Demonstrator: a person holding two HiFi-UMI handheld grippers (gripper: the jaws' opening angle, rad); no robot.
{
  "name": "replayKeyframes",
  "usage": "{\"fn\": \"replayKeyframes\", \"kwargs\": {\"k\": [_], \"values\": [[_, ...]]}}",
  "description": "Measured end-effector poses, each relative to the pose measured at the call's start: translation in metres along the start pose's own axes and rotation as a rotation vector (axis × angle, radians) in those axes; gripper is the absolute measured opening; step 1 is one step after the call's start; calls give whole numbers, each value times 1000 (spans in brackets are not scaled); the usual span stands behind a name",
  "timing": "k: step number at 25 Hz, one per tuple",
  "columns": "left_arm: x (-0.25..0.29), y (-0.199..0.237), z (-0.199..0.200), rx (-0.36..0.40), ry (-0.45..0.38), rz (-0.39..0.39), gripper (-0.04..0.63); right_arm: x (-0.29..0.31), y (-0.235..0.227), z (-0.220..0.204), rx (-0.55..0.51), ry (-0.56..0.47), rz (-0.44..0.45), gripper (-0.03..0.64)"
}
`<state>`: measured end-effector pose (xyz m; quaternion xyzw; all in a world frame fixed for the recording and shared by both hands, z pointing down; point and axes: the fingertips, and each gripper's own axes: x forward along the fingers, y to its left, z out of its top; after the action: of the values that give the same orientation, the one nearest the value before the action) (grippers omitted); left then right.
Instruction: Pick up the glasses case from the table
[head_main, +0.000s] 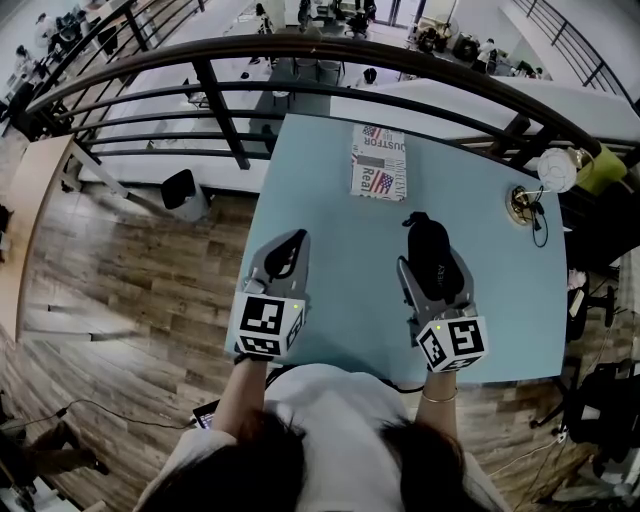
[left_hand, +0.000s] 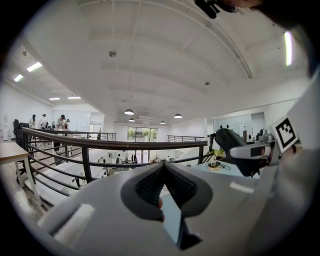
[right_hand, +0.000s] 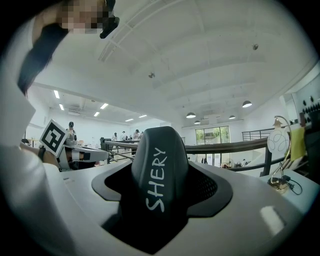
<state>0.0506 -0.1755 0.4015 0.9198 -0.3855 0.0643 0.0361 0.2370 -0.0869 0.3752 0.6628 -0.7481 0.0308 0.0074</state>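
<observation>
The glasses case (head_main: 426, 238) is black, rounded and long, with white print "SHERY" on it (right_hand: 160, 170). My right gripper (head_main: 436, 276) is shut on it, over the right middle of the light blue table (head_main: 340, 250), with the case's far end sticking out past the jaws. In the left gripper view the case (left_hand: 227, 140) shows raised a little above the tabletop. My left gripper (head_main: 285, 255) hovers at the table's left edge, its jaws (left_hand: 164, 170) shut together at the tips with nothing between them.
A folded newspaper (head_main: 379, 162) lies at the table's far edge. A brass lamp base with a cord (head_main: 523, 204) stands at the far right. A dark curved railing (head_main: 300, 50) runs behind the table, with a drop to a lower floor beyond.
</observation>
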Motion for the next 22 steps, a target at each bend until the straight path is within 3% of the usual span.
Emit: {"fn": "replayKeyframes", "kwargs": {"k": [22], "values": [[2, 0, -3, 6, 9, -8, 55, 3, -2, -3, 8, 9, 2, 331]]}}
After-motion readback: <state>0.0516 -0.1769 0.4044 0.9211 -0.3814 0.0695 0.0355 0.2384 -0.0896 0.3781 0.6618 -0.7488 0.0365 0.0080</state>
